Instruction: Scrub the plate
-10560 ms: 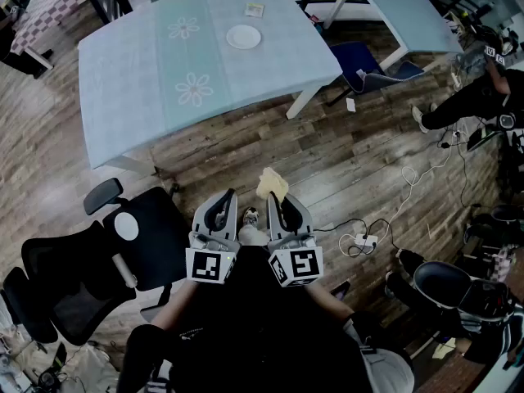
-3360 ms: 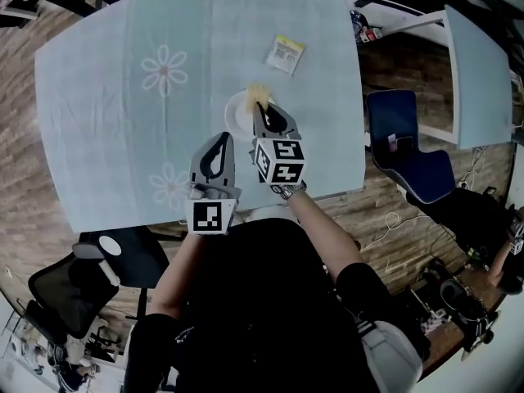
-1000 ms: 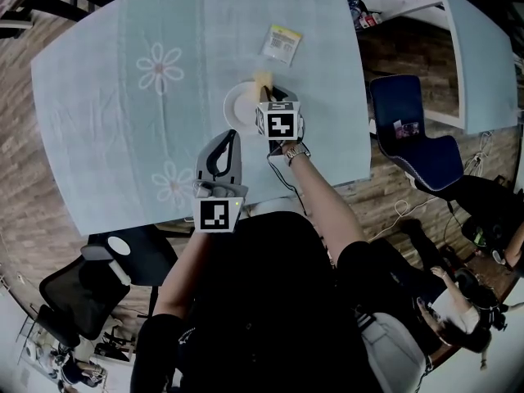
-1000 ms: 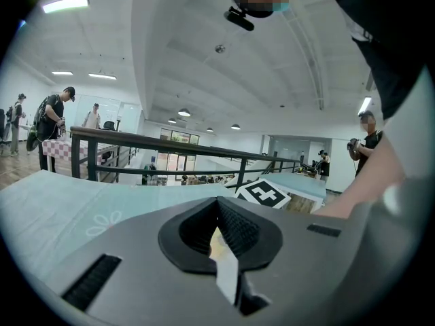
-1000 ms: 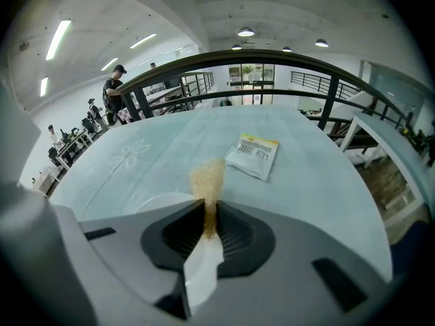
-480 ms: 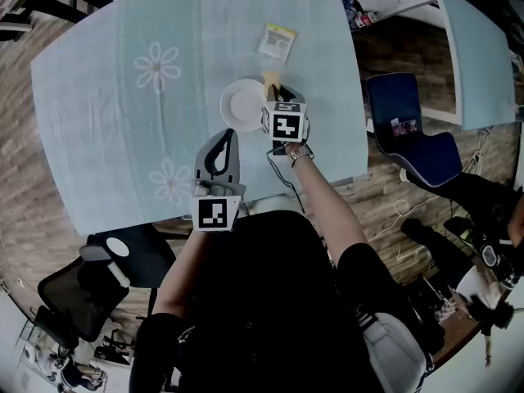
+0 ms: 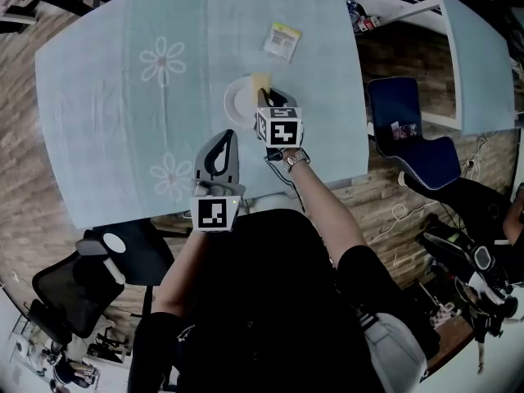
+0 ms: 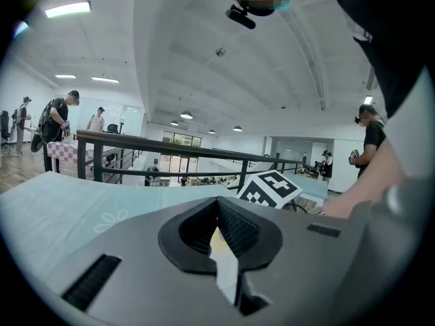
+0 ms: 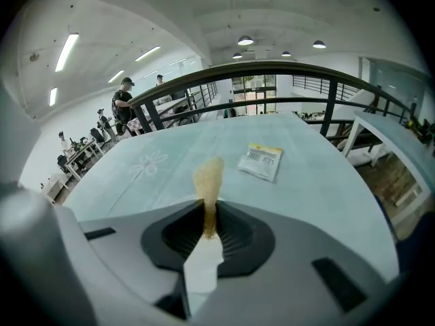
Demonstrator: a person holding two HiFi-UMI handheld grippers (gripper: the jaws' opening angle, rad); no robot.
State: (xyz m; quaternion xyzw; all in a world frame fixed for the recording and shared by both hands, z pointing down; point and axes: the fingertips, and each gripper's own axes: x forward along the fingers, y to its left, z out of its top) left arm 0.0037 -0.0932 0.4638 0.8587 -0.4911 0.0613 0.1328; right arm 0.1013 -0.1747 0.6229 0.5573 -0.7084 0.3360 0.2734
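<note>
My right tongs (image 7: 267,98) are clamping a yellow sponge (image 7: 260,83) at the white plate's (image 7: 237,103) right edge on the tabletop (image 7: 106,129); my left tongs (image 7: 222,140) are hovering nearby, closed and empty.

The plate (image 7: 239,103) sits on the counter (image 7: 115,129), right of middle and toward the near edge. A packet (image 7: 282,41) lies beyond it, a little further right. The sponge (image 7: 260,83), gripped in the right tongs (image 7: 264,97), is over the plate's right rim. The left tongs (image 7: 221,137) hang nearer, left of the plate. An office chair (image 7: 70,289) stands by the counter's near left corner, a second chair (image 7: 409,142) off its right side.
</note>
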